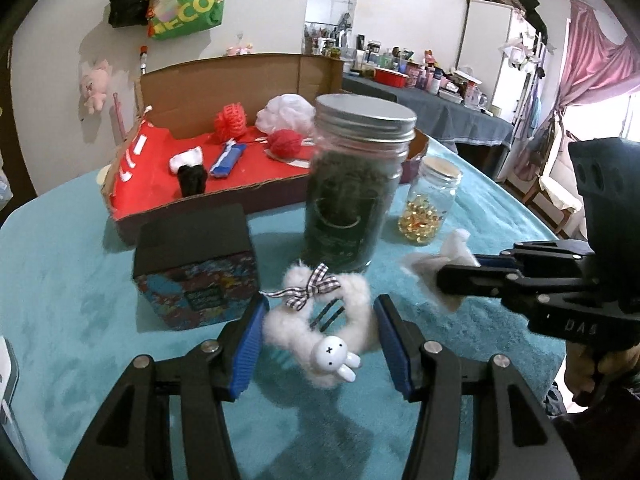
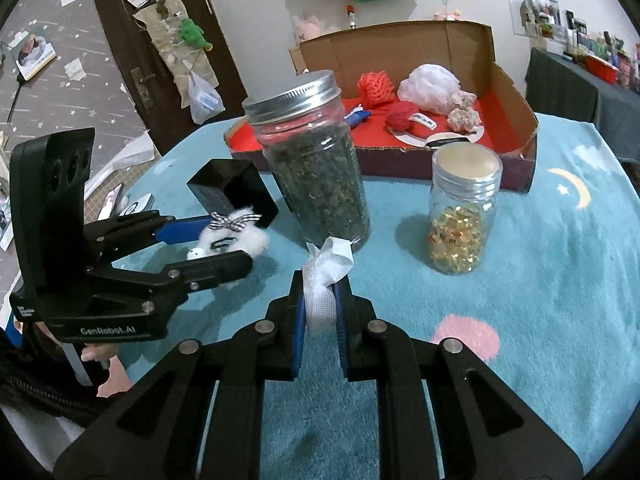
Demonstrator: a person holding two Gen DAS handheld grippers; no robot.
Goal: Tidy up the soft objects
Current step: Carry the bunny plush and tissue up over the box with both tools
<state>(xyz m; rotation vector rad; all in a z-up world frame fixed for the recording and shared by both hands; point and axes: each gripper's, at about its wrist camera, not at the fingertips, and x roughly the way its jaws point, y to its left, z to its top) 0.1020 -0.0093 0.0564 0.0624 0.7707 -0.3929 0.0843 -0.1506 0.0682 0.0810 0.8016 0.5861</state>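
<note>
Soft things are split between the two grippers and the cardboard box (image 2: 516, 92) at the back of the teal cloth (image 2: 560, 264). The left gripper (image 1: 320, 340) has its jaws spread, with a fluffy white hair clip (image 1: 320, 320) between them, bearing a checked bow and a small white rabbit figure; whether the blue pads touch its fleece cannot be told. The right gripper (image 2: 318, 312) has its jaws pressed onto a crumpled white cloth (image 2: 324, 280), which sticks up past the fingertips.

Inside the box, on a red lining, lie an orange-red mesh puff (image 2: 376, 84), a white mesh sponge (image 2: 430, 84), a ball of red yarn (image 2: 402, 118), two pale crumpled lumps (image 2: 464, 114), a blue and white packet (image 1: 228, 160) and a black and white soft piece (image 1: 190, 172).

In front of the box stands a tall glass jar (image 2: 316, 168) with a metal screw lid, filled with dark dried leaves. Just beside it stands a small jar (image 2: 464, 216) with a pale lid, partly full of golden capsules. A black-lidded patterned box (image 1: 196, 264) sits closed, near the left gripper.
</note>
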